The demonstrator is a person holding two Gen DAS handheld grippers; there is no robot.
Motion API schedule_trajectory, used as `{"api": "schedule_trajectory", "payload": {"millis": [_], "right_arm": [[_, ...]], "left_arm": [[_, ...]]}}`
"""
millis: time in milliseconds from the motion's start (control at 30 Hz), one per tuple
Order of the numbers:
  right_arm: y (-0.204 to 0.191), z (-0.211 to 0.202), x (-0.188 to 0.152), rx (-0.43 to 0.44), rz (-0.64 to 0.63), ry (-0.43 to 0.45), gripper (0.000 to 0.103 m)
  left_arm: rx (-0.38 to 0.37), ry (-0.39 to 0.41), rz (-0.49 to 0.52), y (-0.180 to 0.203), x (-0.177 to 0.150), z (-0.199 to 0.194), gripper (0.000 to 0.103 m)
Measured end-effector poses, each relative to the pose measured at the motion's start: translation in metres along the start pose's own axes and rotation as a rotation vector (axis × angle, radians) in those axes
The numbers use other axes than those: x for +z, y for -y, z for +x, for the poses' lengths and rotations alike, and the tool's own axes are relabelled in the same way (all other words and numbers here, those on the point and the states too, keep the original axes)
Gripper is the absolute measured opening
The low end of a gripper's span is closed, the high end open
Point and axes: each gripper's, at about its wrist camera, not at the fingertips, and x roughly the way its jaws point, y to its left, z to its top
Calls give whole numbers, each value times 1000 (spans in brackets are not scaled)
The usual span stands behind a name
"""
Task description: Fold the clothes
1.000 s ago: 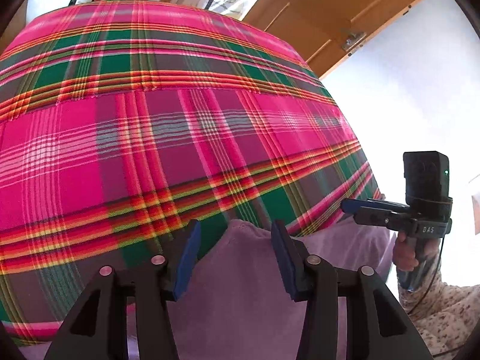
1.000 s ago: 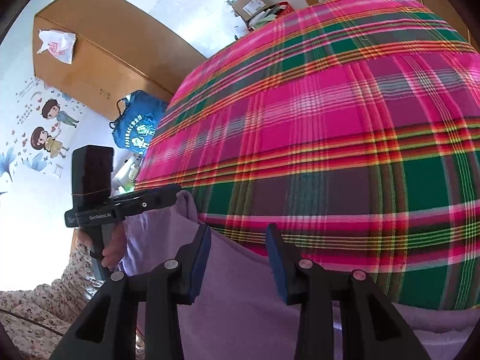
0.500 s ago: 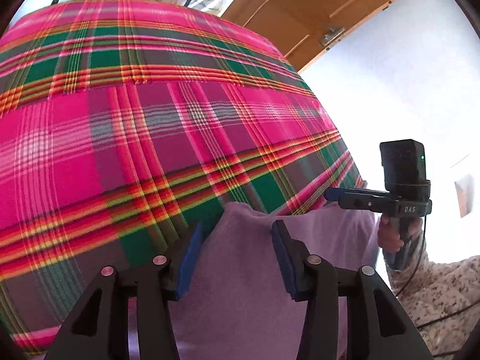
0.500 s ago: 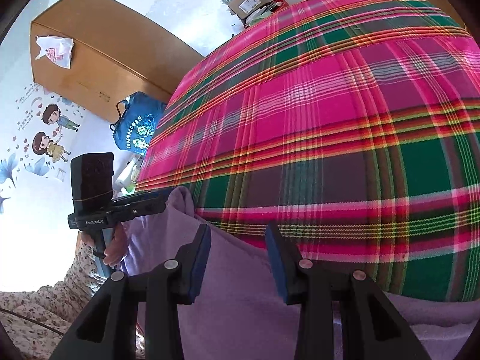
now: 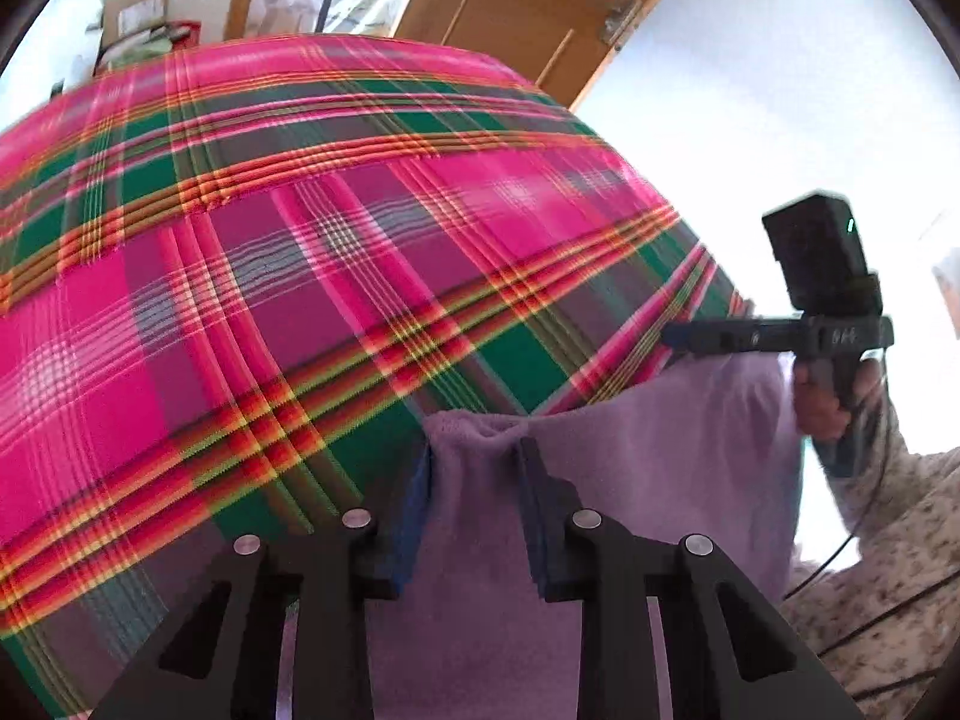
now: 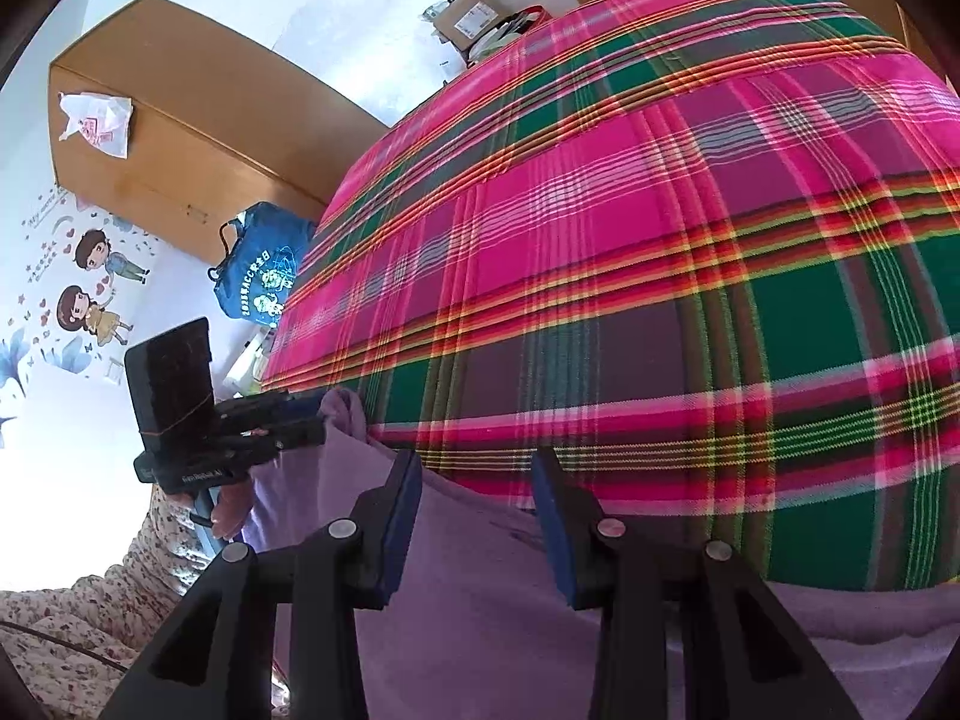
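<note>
Both grippers have the soft lilac fleece garment (image 5: 630,480) by its top edge: left gripper (image 5: 474,498) pinching a bunched fold, right gripper (image 6: 474,516) has its jaws spread around the cloth, so I can't tell if it's actually gripping. Garment hangs over the near edge of the pink-green plaid bed (image 5: 300,270). Looks like the lift-and-spread step; next it needs laying flat.

A soft lilac garment (image 5: 630,480), plain and fleecy, hangs lifted by its top edge in front of the bed, and that edge sags in a shallow curve between two raised corners. One corner bunches into a small puckered peak (image 5: 474,432), the other comes to a folded point (image 6: 345,414) at the far side. Below the edge the cloth falls fairly smooth, with light creases near the pinched corners.
</note>
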Motion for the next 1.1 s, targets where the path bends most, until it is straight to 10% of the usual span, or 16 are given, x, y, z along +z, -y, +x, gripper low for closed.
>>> {"api": "schedule_trajectory", "payload": {"millis": [467, 800, 1100], "right_arm": [[-8, -16, -2, -97, -100, 4, 39], [-51, -2, -37, -142, -429, -238, 39], [-47, -16, -39, -111, -428, -230, 34]], "left_arm": [[41, 164, -55, 17, -15, -38, 10], [62, 181, -45, 26, -24, -43, 10], [71, 193, -52, 29, -27, -45, 11]]}}
